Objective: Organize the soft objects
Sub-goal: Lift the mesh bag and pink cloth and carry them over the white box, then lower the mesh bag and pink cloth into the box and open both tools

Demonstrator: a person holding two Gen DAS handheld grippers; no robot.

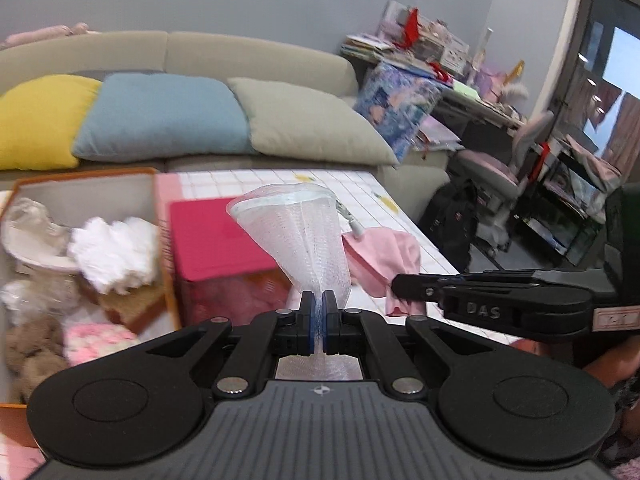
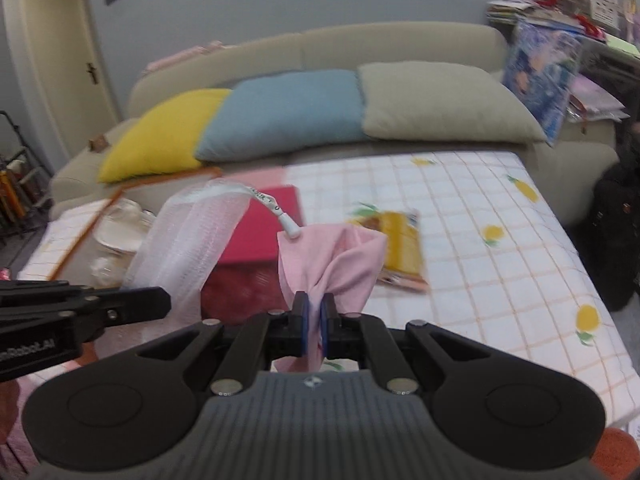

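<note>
My left gripper (image 1: pixel 319 300) is shut on a white mesh bag (image 1: pixel 304 232) that fans upward above the table; the bag also shows in the right wrist view (image 2: pixel 184 244), with its white drawstring toggle (image 2: pixel 290 232). My right gripper (image 2: pixel 314 304) is shut on a pink cloth (image 2: pixel 332 260), held above the checked tablecloth (image 2: pixel 500 280). In the left wrist view the pink cloth (image 1: pixel 384 260) hangs just right of the mesh bag, by the right gripper (image 1: pixel 400 282). An orange-rimmed box (image 1: pixel 80 184) at the left holds several soft items, among them a white fluffy piece (image 1: pixel 116 252).
A pink-lidded red basket (image 1: pixel 216 236) stands between the box and the grippers. A yellow packet (image 2: pixel 400 248) lies on the tablecloth. A sofa with yellow, blue and grey-green cushions (image 2: pixel 288 116) runs behind the table. A cluttered desk and chair (image 1: pixel 500 168) stand at the right.
</note>
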